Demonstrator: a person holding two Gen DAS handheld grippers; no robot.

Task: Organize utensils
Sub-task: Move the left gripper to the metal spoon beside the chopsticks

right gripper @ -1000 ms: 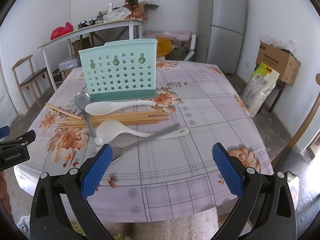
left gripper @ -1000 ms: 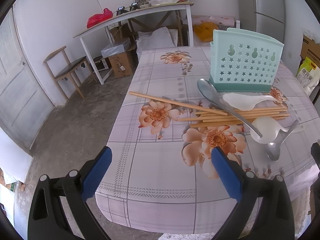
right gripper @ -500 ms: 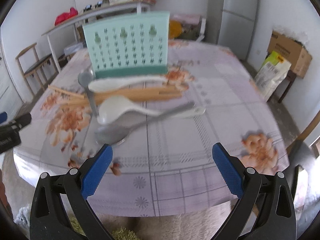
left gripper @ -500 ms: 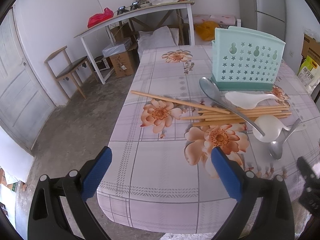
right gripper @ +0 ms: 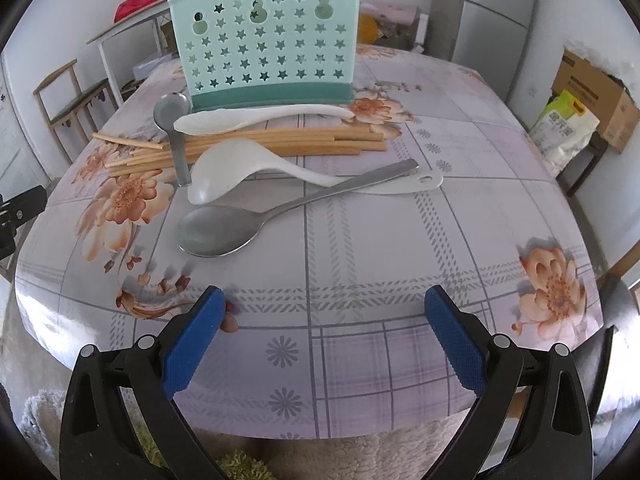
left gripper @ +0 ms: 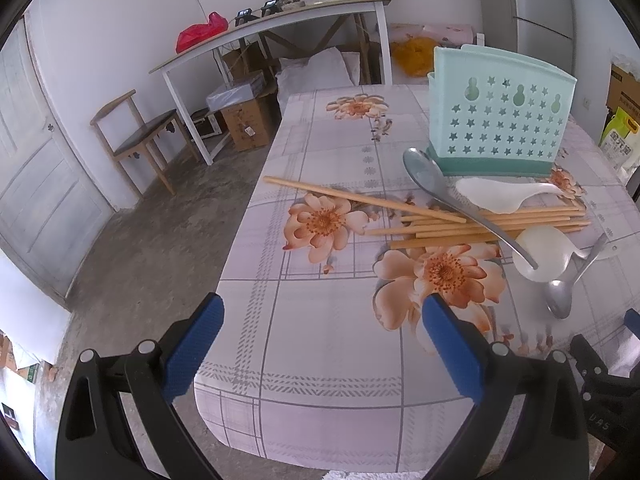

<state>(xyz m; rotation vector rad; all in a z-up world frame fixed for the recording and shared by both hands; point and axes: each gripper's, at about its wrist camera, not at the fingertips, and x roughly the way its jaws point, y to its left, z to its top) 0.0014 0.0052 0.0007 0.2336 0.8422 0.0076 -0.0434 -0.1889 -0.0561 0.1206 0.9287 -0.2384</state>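
A mint-green utensil holder (right gripper: 266, 40) (left gripper: 500, 114) with star holes stands upright on the floral tablecloth. In front of it lie several wooden chopsticks (right gripper: 256, 144) (left gripper: 480, 224), two white plastic spoons (right gripper: 260, 118) (right gripper: 240, 172) and two metal spoons (right gripper: 218, 232) (right gripper: 174, 120). My right gripper (right gripper: 320, 336) is open above the table's near edge, short of the big metal spoon. My left gripper (left gripper: 322, 352) is open over the table's left corner, away from the pile and holding nothing.
The tablecloth (right gripper: 400, 240) drops off at the near edge. A wooden chair (left gripper: 136, 132), a white side table (left gripper: 280, 24) with clutter and boxes stand behind. A fridge (right gripper: 496, 20) and a cardboard box (right gripper: 592, 96) are at the right.
My right gripper has moved forward and lower toward the utensils, which now look much larger. My left gripper has barely shifted. Both stay open.
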